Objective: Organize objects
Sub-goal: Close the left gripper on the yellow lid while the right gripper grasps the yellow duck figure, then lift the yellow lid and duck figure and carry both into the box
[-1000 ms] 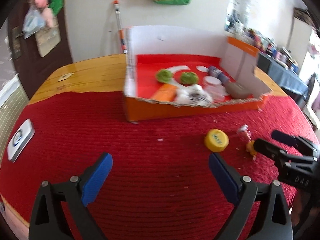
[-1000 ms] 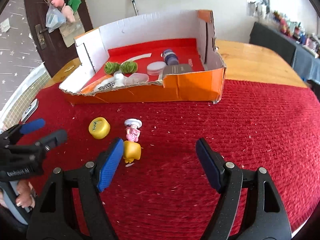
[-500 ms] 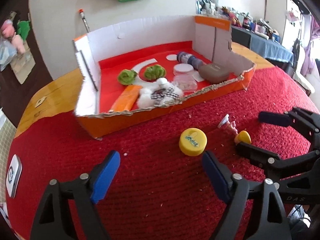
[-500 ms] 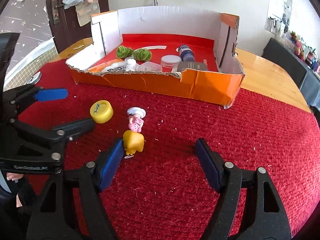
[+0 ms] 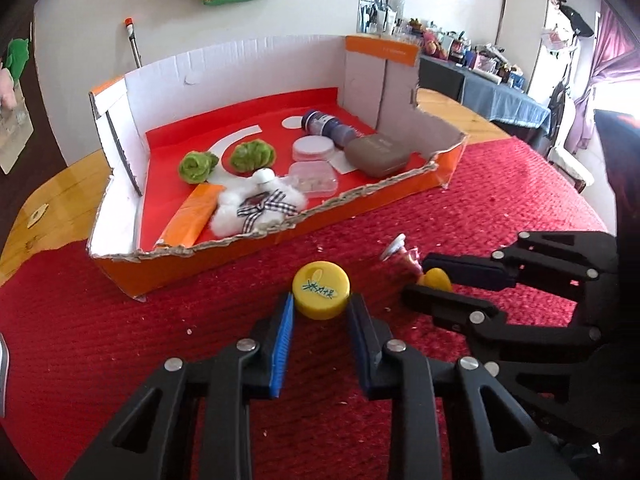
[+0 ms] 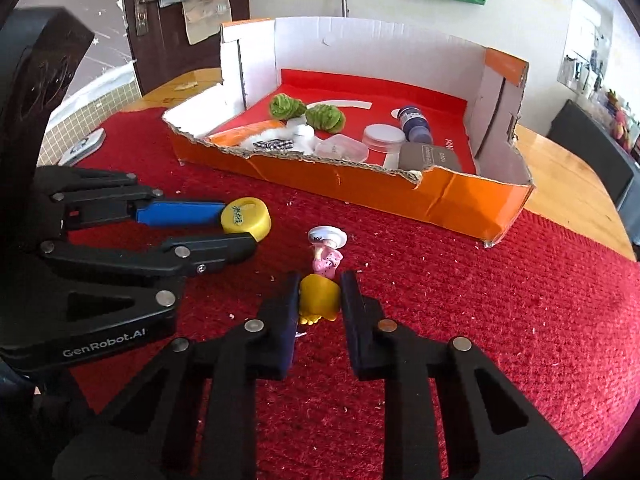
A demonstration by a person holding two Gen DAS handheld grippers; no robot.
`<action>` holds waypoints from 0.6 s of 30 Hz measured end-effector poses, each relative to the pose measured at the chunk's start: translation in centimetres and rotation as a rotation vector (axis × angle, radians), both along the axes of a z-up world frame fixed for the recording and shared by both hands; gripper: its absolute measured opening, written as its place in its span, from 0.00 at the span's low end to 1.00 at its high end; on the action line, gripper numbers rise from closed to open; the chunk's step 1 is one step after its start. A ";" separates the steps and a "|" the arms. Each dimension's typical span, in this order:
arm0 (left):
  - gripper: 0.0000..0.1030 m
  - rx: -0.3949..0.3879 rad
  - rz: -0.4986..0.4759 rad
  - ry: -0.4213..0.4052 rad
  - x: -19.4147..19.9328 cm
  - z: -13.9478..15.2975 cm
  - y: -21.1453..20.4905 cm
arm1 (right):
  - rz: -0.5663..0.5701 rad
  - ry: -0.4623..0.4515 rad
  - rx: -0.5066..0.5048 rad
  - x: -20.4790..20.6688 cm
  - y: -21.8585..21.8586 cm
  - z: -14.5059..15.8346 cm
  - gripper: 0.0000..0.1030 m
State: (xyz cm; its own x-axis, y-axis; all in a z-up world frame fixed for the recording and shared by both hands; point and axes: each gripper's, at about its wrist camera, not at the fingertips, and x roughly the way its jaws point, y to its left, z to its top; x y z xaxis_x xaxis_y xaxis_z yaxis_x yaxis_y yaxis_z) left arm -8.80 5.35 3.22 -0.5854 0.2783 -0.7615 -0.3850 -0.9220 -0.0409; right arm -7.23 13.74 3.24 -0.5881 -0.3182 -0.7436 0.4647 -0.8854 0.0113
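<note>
A yellow bottle cap lies on the red cloth in front of the orange cardboard box. My left gripper has its jaws closing on the cap, and both blue pads touch its sides. To its right lies a small figurine with a white hat, a pink body and a yellow base. My right gripper has its jaws closing on that yellow base, which is pinched between the pads. Each gripper also shows from the side in the other view: the left gripper and the right gripper.
The box holds two green pompoms, a white plush with a checked bow, a brown case, a clear tub and a blue jar. A white device lies at the cloth's left edge. Bare wooden tabletop flanks the box.
Both grippers moved forward and closed: the left one from wide open onto the yellow cap, the right one onto the figurine's yellow base. Both views rolled a little.
</note>
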 end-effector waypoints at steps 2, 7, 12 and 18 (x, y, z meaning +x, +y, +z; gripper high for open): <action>0.28 0.009 0.006 0.007 0.2 0.3 -0.2 | -0.006 0.001 -0.014 0.1 0.3 0.2 0.19; 0.28 0.021 0.018 0.010 0.6 1.0 -0.5 | -0.015 0.012 -0.033 0.3 0.6 0.7 0.19; 0.28 0.063 0.019 0.016 1.3 2.7 -1.2 | 0.009 0.016 -0.067 1.0 0.6 2.1 0.19; 0.28 0.065 0.035 0.091 0.5 7.5 -1.9 | 0.030 0.044 -0.179 0.2 1.8 7.4 0.19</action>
State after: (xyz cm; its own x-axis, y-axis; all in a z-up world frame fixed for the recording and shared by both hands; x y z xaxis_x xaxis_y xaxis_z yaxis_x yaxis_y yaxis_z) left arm -8.27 3.48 10.68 -0.6616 0.3035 -0.6857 -0.3578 -0.9314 -0.0671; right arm -7.07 15.50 10.69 -0.6067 -0.4613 -0.6474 0.4945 -0.8567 0.1470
